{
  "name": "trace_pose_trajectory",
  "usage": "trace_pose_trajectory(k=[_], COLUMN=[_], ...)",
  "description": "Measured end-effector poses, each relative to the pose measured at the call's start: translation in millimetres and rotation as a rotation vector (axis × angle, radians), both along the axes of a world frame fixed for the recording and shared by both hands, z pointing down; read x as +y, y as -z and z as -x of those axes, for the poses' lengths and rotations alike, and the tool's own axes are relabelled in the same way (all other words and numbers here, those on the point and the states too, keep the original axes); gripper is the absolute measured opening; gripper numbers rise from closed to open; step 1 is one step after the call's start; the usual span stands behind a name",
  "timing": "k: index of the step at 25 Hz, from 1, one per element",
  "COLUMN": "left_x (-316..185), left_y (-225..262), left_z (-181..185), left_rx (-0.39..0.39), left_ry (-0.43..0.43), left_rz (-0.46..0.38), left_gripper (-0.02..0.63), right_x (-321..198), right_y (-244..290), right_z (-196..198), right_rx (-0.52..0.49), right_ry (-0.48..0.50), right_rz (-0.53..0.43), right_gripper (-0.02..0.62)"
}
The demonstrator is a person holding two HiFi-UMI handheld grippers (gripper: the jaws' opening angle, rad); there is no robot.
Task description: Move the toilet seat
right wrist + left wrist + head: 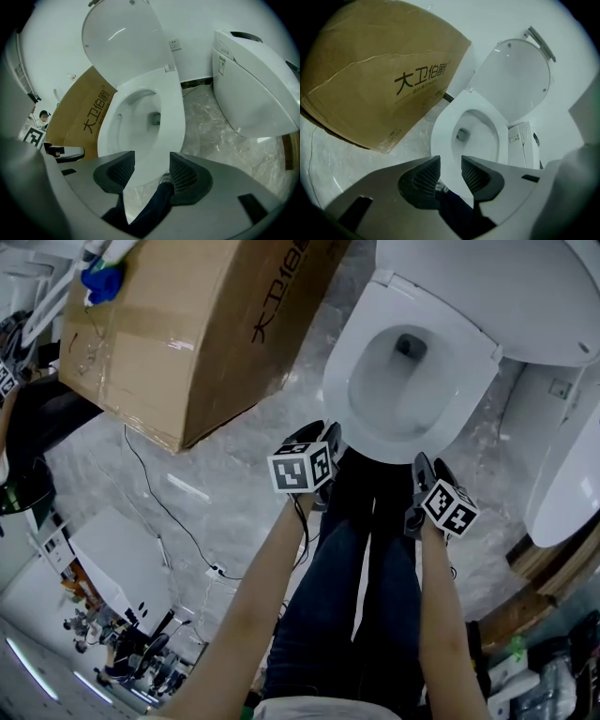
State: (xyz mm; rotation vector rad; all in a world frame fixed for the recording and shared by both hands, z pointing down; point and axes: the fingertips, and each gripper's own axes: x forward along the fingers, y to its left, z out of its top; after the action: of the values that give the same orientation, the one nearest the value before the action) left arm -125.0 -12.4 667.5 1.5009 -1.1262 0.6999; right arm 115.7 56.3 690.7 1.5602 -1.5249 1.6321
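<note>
The white toilet seat lies flat on the bowl, and the lid stands raised behind it. My left gripper hovers at the seat's near-left front rim, jaws apart, nothing pressed between the pads. My right gripper hangs just short of the front rim on the right, also open and empty. In the left gripper view the seat shows past the open left gripper, below the lid. In the right gripper view the seat and lid lie beyond the open right gripper.
A large cardboard box leans on the marble floor left of the toilet. A second white toilet stands to the right. A thin cable runs across the floor at the left. The person's legs are below both grippers.
</note>
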Motion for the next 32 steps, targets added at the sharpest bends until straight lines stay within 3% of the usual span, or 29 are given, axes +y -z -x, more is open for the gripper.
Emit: trace_pose_trajectory(k=[3, 8, 12, 32], left_x=[3.4, 10.5, 12.9, 36.3], left_y=[-10.5, -24.6, -33.5, -70.7], left_z=[2.2, 0.5, -3.9, -28.1], left_rx=[0.003, -0.02, 0.003, 0.045], left_ry=[0.018, -0.032, -0.001, -0.008], left_rz=[0.01, 0.02, 0.035, 0.111], left_gripper=[0.135, 0.18, 0.209, 0.213], right_x=[2.5, 0.7, -0.7, 9.1], right_y=[-5.8, -16.8, -25.3, -50.2], right_z=[-6.8, -11.8, -10.4, 9.0], right_rx=[0.004, 0.003, -0.023, -0.091], right_ry=[-0.038, -0.066, -0.105, -0.12], right_rz=[0.01, 0.017, 0.022, 0.065], right_gripper=[0.232, 0.237, 0.245, 0.262])
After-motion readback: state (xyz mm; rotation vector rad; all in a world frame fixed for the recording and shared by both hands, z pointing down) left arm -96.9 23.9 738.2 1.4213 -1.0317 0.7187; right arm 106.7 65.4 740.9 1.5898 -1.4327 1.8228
